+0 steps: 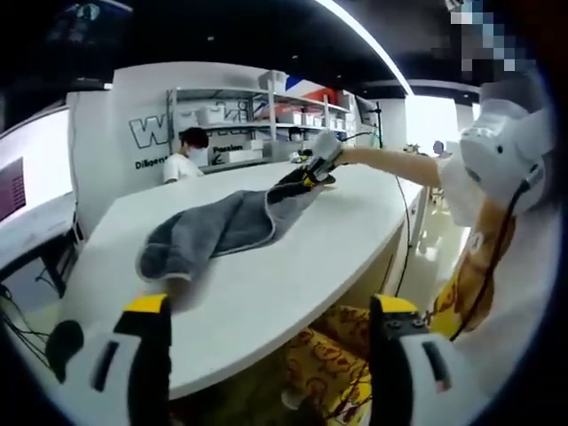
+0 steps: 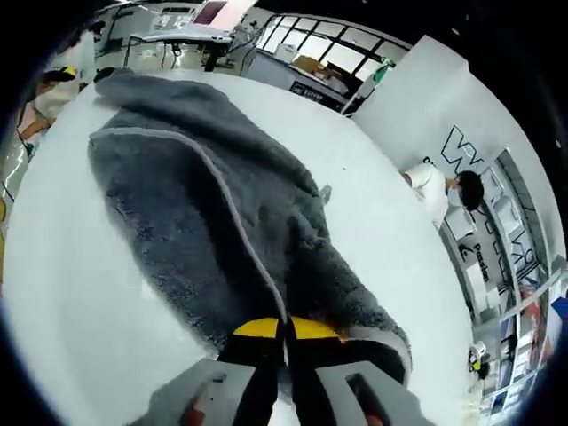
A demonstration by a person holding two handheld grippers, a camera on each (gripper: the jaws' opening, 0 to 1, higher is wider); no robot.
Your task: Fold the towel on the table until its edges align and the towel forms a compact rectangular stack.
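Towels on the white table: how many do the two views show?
1: a grey towel spread along the table, its far end pinched in the right tongs. More could lie hidden beneath it.

The right gripper [image 2: 286, 342] covers the near corner of the grey towel [image 2: 222, 231] in its own view, so the cloth between its closed jaws is hidden. In the left gripper view that same end of the towel [image 1: 222, 226] disappears under the far gripper [image 1: 312, 173], too small there to read how the jaws stand. The left gripper [image 1: 271, 311] is cut off by the bottom edge. The table [image 1: 266, 293] runs out of frame. Wall lettering [image 1: 146, 133] is partly blocked by shelving [image 1: 257, 115], whose boxes are too small to identify.
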